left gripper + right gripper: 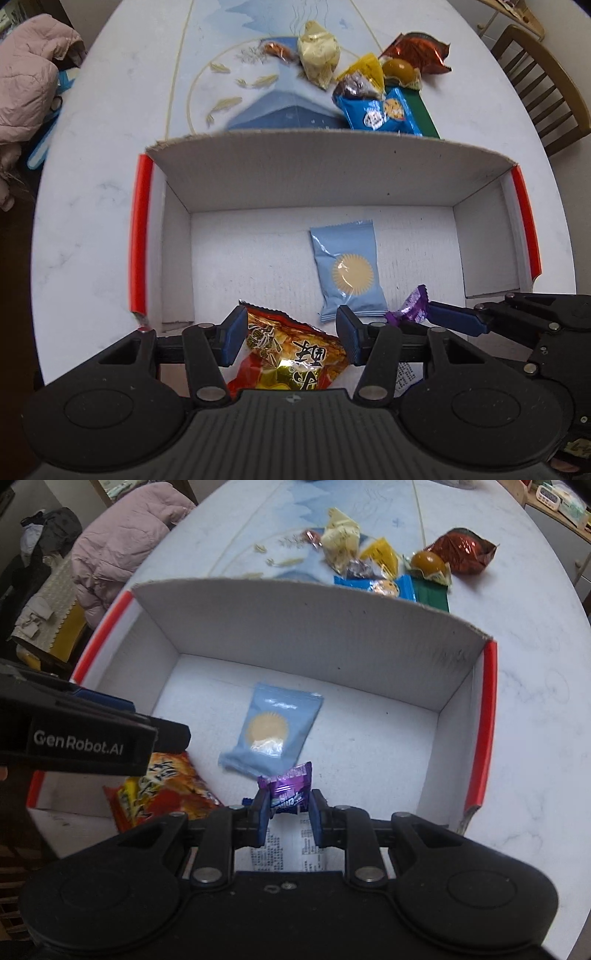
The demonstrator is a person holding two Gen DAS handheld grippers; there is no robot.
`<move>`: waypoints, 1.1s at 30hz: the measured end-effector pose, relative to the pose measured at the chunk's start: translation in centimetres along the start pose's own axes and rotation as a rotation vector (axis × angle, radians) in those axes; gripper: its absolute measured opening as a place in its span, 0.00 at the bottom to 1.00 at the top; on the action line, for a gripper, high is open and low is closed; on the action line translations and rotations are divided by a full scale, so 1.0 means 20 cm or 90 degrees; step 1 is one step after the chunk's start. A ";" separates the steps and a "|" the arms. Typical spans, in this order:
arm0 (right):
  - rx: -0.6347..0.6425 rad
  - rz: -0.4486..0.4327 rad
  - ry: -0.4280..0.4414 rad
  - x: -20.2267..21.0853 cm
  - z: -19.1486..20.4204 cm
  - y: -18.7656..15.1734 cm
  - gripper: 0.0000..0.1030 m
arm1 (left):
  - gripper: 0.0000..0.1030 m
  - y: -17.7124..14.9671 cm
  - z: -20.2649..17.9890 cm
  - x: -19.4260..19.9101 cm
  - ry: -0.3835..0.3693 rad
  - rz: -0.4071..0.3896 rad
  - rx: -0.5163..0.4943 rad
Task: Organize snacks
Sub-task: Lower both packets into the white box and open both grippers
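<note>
Nearest, the left tongs (291,334) pinch a red-and-gold snack packet (295,358) between their blue pads, low over the near end of the open white cardboard box (177,236); just beside them the right tongs (286,812) are pressed tight on a small purple candy wrapper (288,786). Both point steeply down into the box, so the main risk I see is crowding: the two tools hang close together, and if they let go at once the packets could land on each other or on the light blue sachet (347,269) lying flat on the box floor. The glossy packet may also cling to a pad or slide against the near wall on release. Farther off, past the tall back flap, the unsorted pile (369,81) of snacks waits on the worktop (92,192); that flap could catch a tool reaching over it.
</note>
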State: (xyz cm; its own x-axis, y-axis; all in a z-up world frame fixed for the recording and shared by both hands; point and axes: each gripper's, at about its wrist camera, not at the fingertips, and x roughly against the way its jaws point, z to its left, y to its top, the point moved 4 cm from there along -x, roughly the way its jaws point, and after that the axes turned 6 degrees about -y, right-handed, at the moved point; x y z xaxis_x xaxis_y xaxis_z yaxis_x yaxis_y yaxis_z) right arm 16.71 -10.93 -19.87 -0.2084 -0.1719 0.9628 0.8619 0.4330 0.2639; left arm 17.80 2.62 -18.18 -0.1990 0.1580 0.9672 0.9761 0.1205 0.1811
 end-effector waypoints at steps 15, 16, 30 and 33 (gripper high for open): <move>-0.017 -0.004 0.019 0.01 -0.01 -0.02 0.27 | 0.51 -0.04 0.00 -0.02 -0.026 0.006 0.002; -0.016 -0.006 0.023 0.02 -0.01 -0.03 0.27 | 0.51 -0.04 0.00 0.00 -0.028 0.003 0.001; -0.018 -0.084 0.058 0.36 0.01 -0.03 0.31 | 0.53 -0.10 -0.02 0.35 -0.069 -0.094 -0.023; -0.018 -0.107 0.062 0.45 0.01 -0.02 0.33 | 0.54 -0.11 -0.02 0.44 -0.075 -0.122 -0.032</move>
State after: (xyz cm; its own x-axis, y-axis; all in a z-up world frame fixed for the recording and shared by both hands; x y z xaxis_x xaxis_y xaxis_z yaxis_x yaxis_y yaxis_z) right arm 14.37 -12.49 -11.34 -0.3061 -0.3251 0.8948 0.8317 0.3660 0.4175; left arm 14.02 3.34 -9.97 -0.3877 0.2507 0.8871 0.9218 0.1108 0.3715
